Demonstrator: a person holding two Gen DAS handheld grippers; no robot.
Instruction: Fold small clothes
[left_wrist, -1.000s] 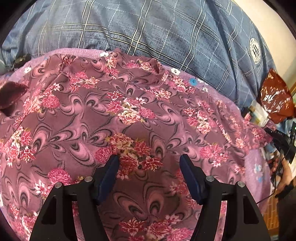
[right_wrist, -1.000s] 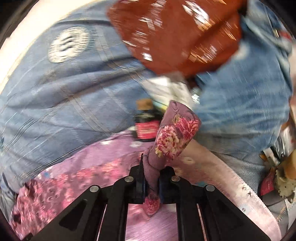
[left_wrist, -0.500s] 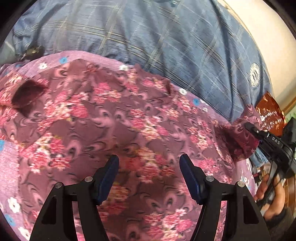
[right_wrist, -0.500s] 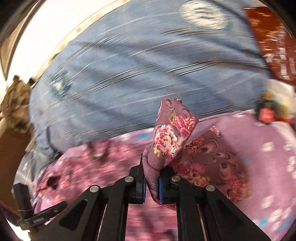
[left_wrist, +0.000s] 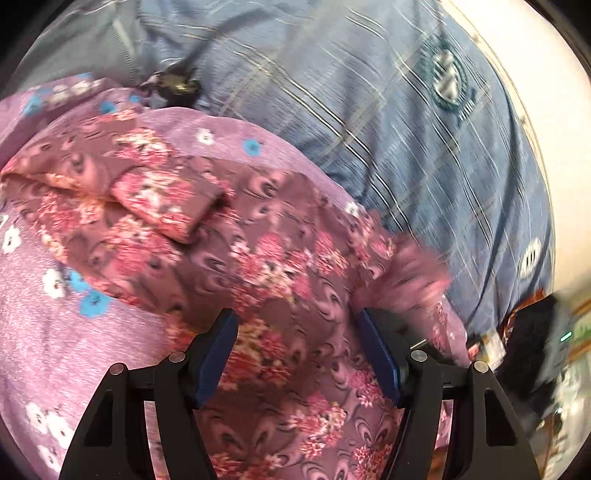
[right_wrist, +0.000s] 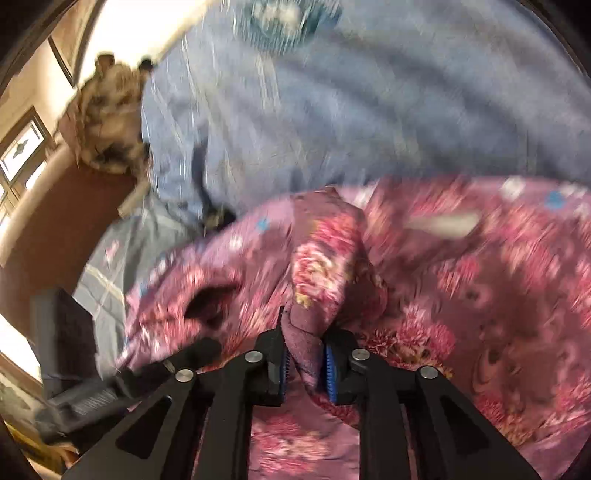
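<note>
**Sleeve pinched in the right gripper, left gripper wide above the garment**

Right now the right gripper (right_wrist: 304, 363) is clamped on a bunched fold of the floral garment (right_wrist: 461, 295), the cloth rising from between its blue pads (right_wrist: 330, 369) toward 12 o'clock in a twisted peak. Around that peak the maroon fabric with pink flowers spreads toward 3 o'clock and 9 o'clock, much of it blurred. It lies on a lilac sheet with small flowers (right_wrist: 236, 240), which in turn lies over a blue plaid bedspread (right_wrist: 369, 110) filling the view from 11 to 2 o'clock. At 10 o'clock a mottled brown bundle (right_wrist: 107, 122) sits at the bedspread's edge; what it is cannot be told.

Seen from the left wrist, the left gripper (left_wrist: 299, 354) stands wide, nothing between its jaws, poised over the floral garment (left_wrist: 280, 266). A short sleeve (left_wrist: 166, 203) lies folded across the cloth toward 10 o'clock. At 2 o'clock from the fingertips a blurred lifted part of the fabric (left_wrist: 410, 273) stands up from the garment. The lilac sheet (left_wrist: 55, 332) shows at 9 o'clock, and the plaid bedspread (left_wrist: 369, 110) fills the upper view from 12 to 3 o'clock.
</note>
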